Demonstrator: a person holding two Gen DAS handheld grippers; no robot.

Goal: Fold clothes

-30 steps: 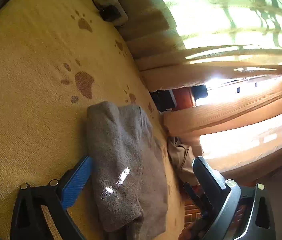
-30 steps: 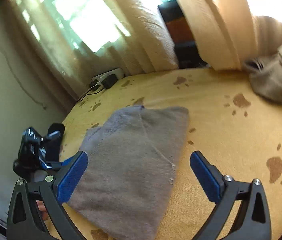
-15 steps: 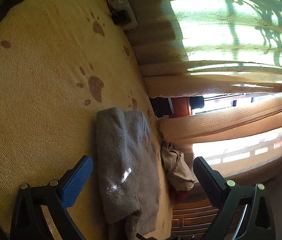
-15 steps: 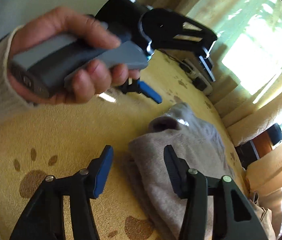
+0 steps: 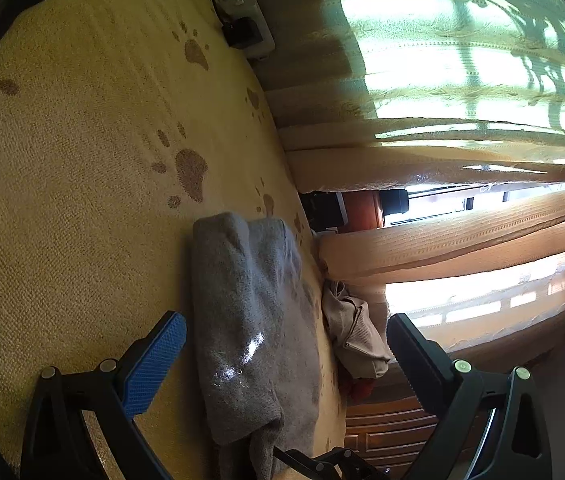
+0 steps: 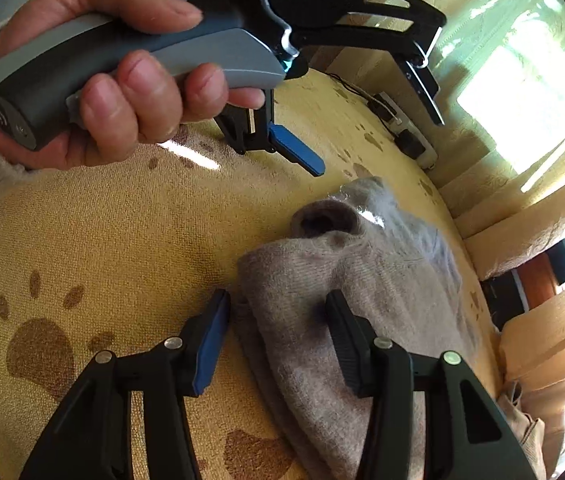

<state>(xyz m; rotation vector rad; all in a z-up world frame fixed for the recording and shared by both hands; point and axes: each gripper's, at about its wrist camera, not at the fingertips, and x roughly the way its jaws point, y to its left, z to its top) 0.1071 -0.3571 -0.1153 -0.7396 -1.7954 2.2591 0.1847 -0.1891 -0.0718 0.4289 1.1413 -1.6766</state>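
My right gripper (image 6: 278, 328) has just been closing, jaws half-wide astride the grey sweater's (image 6: 382, 300) folded edge; a firm pinch I cannot confirm. Left gripper (image 5: 282, 344) hangs wide open.

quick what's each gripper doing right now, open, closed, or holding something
Left gripper: open wide, holding nothing.
Right gripper: jaws have just been closing around the edge of the gray sweater; no firm pinch visible yet.

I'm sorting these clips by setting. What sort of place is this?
Most likely a bedroom at home: a grey folded sweater lies on a yellow paw-print blanket, beside long beige curtains over a sunlit window, with a power strip near the wall.
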